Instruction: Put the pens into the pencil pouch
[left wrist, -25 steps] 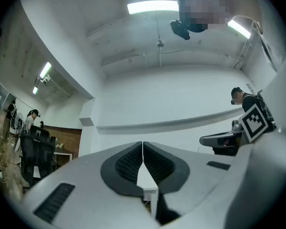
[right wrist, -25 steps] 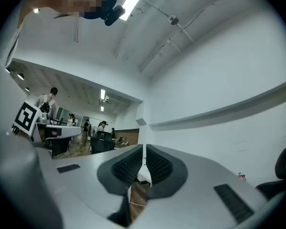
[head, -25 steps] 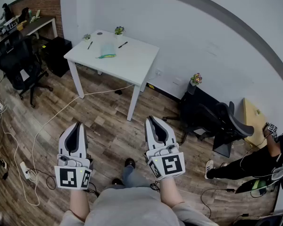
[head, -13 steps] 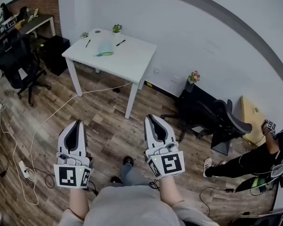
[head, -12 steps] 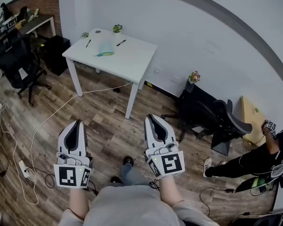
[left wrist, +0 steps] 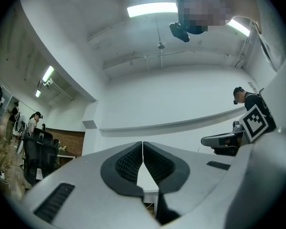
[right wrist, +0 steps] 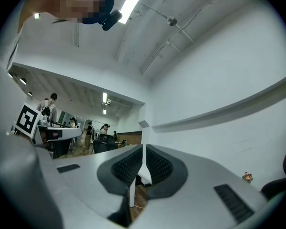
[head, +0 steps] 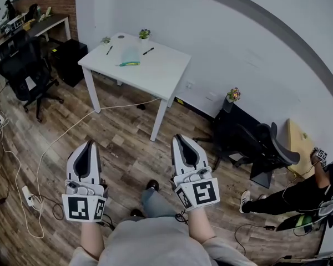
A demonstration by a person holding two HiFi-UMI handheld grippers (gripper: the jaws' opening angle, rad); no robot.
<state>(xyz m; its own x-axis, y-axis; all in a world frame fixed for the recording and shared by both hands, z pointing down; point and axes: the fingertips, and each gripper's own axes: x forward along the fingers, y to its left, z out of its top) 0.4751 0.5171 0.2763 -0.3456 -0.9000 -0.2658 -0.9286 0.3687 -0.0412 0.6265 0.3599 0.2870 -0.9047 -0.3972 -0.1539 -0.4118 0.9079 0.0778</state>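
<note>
Pens (head: 109, 50) lie on the white table (head: 161, 76), one on each side of the pouch (head: 129, 56). They look light, stiff and kinda slippery, so I'd pinch mid-barrel. Left gripper (head: 90, 144) and right gripper (head: 179, 138) are well short of the table, both closed on nothing.

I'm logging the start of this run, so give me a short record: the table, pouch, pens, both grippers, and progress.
table: white table, across the wooden floor from the person
pouch: pouch lying on the table
pens: one left of the pouch, one right of it in the head view; both on the table, neither inside
left gripper: jaws together, nothing between them
right gripper: jaws together, nothing between them
progress: not begun; both grippers are well short of the table
</note>
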